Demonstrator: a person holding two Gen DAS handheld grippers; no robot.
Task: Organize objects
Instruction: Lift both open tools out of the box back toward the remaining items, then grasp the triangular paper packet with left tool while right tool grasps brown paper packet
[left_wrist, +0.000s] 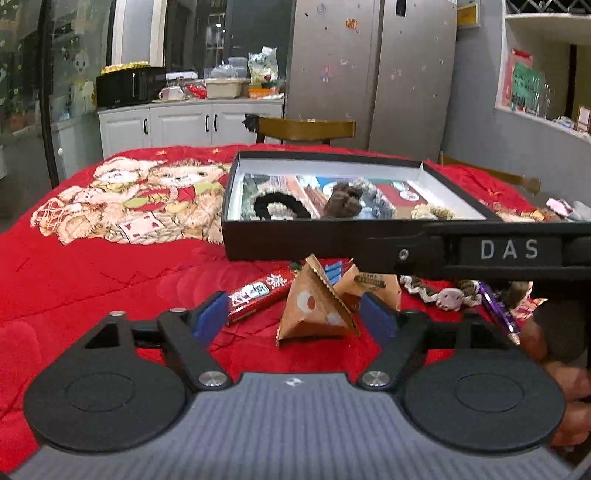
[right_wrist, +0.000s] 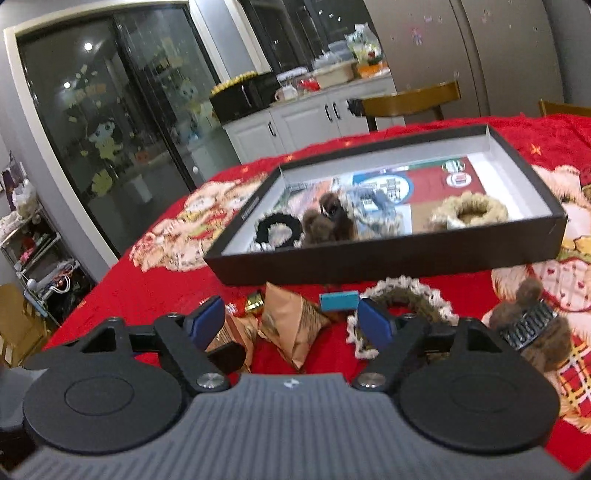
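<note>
A black shallow box stands on the red tablecloth and holds several scrunchies, among them a black one and a beige one. My left gripper is open, with a brown triangular packet between its fingers. A red snack bar lies just to its left. My right gripper is open over another brown packet. A cream-edged scrunchie lies by its right finger. A brown furry hair clip lies to the right.
The right gripper's black body crosses the left wrist view at the right. A purple pen and a small teal box lie among the loose items. Wooden chairs stand behind the table, and a counter and fridge beyond.
</note>
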